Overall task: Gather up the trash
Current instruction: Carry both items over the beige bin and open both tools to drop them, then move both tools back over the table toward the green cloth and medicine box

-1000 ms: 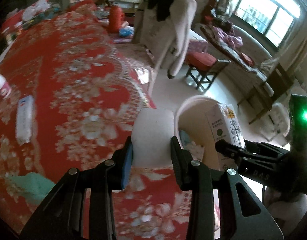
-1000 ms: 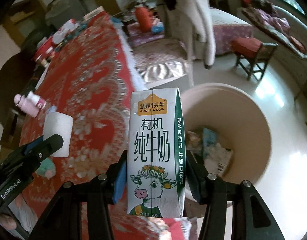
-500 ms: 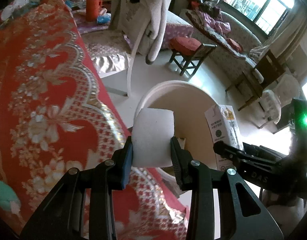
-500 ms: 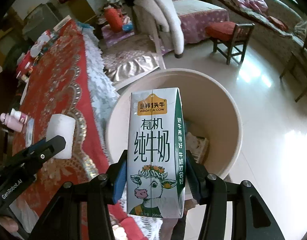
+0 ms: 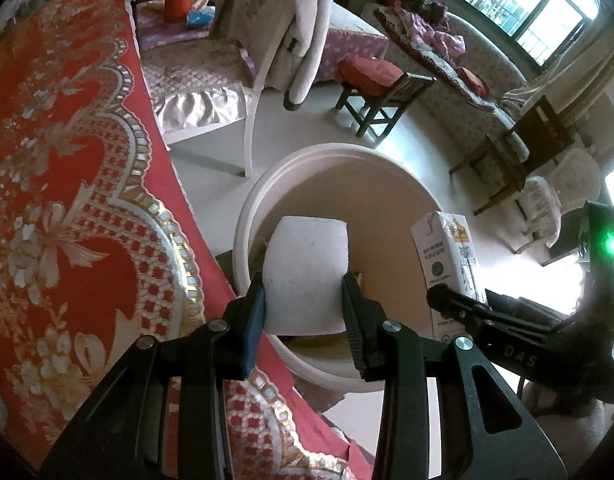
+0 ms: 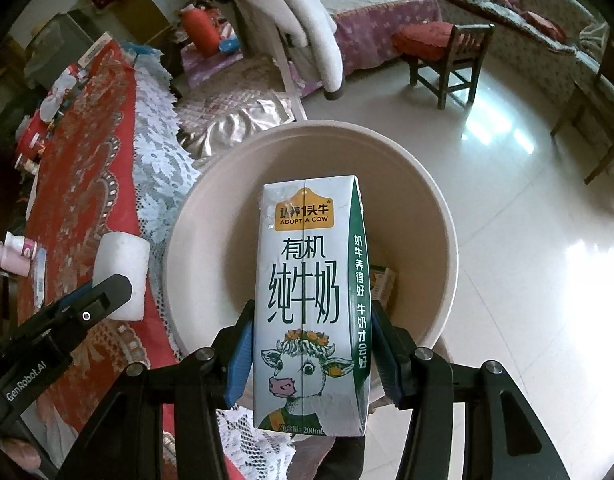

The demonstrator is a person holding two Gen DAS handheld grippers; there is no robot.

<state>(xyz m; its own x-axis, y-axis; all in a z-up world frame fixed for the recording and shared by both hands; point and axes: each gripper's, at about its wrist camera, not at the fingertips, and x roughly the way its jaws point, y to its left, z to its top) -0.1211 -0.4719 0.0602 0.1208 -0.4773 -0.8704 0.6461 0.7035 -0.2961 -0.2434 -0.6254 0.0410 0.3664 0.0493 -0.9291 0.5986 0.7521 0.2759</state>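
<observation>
- The red tablecloth (image 5: 67,200) with gold floral pattern covers the table at the left of both views; its white lace border (image 6: 163,168) hangs over the table's right edge, just beside the bin.
- The left gripper (image 5: 303,312) clamps a white foam block (image 5: 307,272) between its blue-padded fingers (image 5: 254,320); the block is squarish, soft-edged and plain white, and it hangs over the bin's left rim.
- The bin (image 5: 243,232) is a round, cream-coloured pail standing on the pale tiled floor (image 6: 527,280) against the table's right edge; some paper scraps and a small box (image 6: 381,284) lie at its bottom.
- The right gripper (image 6: 311,360) grips a milk carton (image 6: 311,304) upright by its two side faces, above the bin's opening; the carton is white and grey with a green side panel, an orange label, Chinese lettering and a cartoon cow with a flower crown.
- A second earlier the foam block hung over the tablecloth and the carton over the bin's near rim; now both sit lower and further right, over the bin, with both grips unchanged.
</observation>
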